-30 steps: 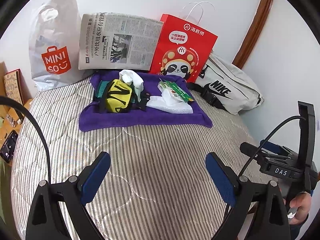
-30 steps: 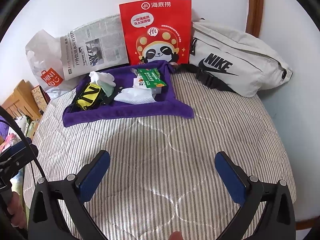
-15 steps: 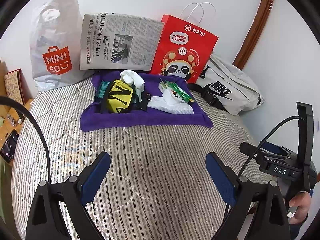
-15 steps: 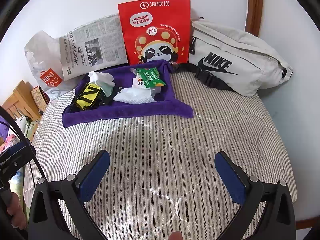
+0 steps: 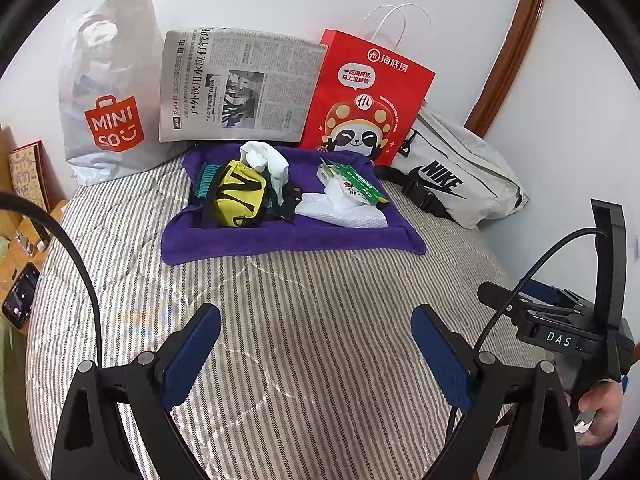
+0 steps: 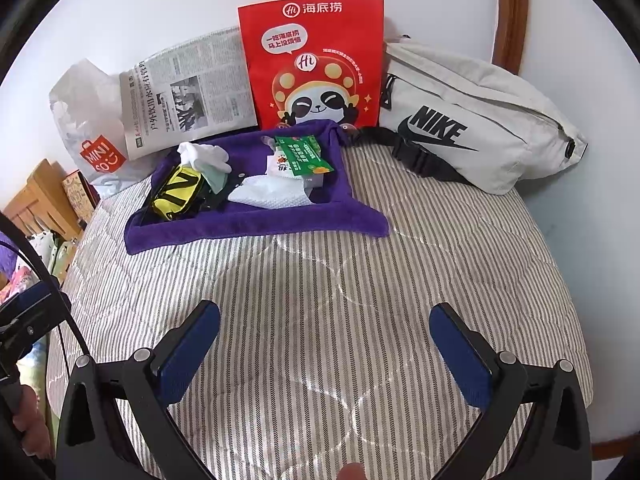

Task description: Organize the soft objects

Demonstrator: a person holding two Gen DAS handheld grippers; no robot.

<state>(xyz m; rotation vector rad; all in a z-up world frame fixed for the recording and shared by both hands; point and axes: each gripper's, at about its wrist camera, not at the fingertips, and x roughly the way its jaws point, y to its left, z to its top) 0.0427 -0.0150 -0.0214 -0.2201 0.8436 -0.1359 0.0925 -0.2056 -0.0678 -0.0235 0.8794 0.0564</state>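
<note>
A purple towel [image 5: 280, 236] lies on the striped bed, also in the right wrist view [image 6: 248, 226]. On it sit a yellow-and-black pouch [image 5: 238, 194] [image 6: 176, 192], a white cloth [image 5: 268, 164] [image 6: 206, 158], a white mesh wipe [image 5: 344, 212] [image 6: 272, 194] and a green-labelled packet [image 5: 356, 184] [image 6: 304, 156]. My left gripper [image 5: 316, 340] is open and empty over the bed, well short of the towel. My right gripper [image 6: 324, 344] is open and empty, likewise short of it; its body shows at the right of the left wrist view [image 5: 560, 332].
Against the wall stand a Miniso plastic bag [image 5: 108, 92], a newspaper [image 5: 240, 84], a red panda paper bag [image 5: 368, 96] and a grey Nike waist bag [image 5: 456, 172]. A phone [image 5: 20, 294] and wooden furniture lie left of the bed. The bed edge is at the right.
Both views have shifted slightly; the towel sits a little nearer. Both grippers stay open and empty.
</note>
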